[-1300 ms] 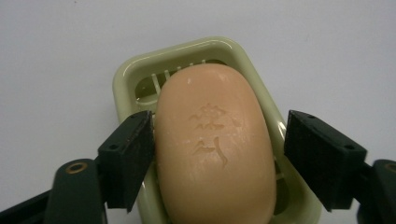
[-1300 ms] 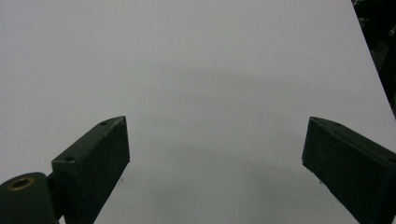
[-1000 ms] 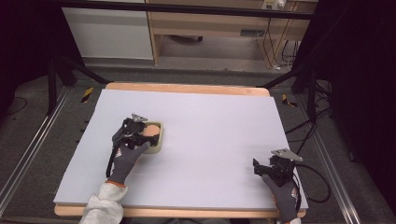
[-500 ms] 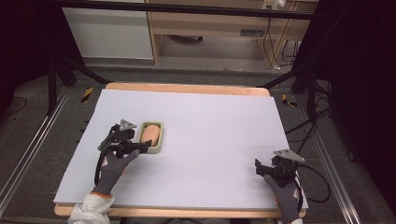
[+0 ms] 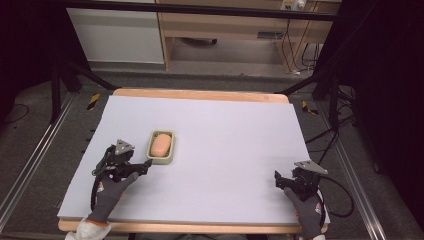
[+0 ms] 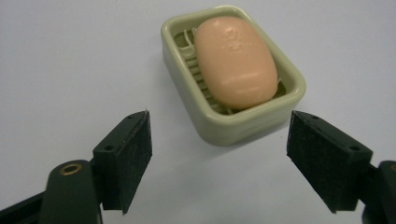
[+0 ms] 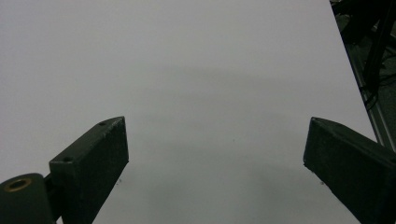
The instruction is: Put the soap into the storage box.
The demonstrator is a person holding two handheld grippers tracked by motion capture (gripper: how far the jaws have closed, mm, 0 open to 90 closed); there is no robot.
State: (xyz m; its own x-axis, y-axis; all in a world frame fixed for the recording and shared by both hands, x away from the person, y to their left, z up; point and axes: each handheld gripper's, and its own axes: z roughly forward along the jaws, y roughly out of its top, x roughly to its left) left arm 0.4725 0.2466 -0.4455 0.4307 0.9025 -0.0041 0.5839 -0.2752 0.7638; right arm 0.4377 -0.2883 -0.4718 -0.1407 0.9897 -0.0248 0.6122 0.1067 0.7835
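Observation:
A peach-coloured soap bar [image 5: 162, 144] lies in a pale green soap dish [image 5: 152, 148] left of the middle of the lavender mat. My left gripper [image 5: 145, 165] sits just in front and to the left of the dish, held by a gloved hand. In the left gripper view the soap bar [image 6: 236, 63] fills the dish [image 6: 243, 126], and the left gripper [image 6: 219, 158] is open, its jaws apart on either side of the dish's near end without touching it. Near the front right corner my right gripper [image 5: 278, 181] rests low; it is open [image 7: 215, 163] over bare mat.
The lavender mat [image 5: 230, 135] covers a wooden table [image 5: 200, 94]. Metal rails run along both sides on the floor. A cable [image 5: 340, 200] trails from the right gripper past the mat's right edge. Shelving and wires stand beyond the far edge.
My left gripper has drawn back from over the dish, moving left and toward the near edge, and the soap bar now lies uncovered in the dish. The right gripper has stayed put.

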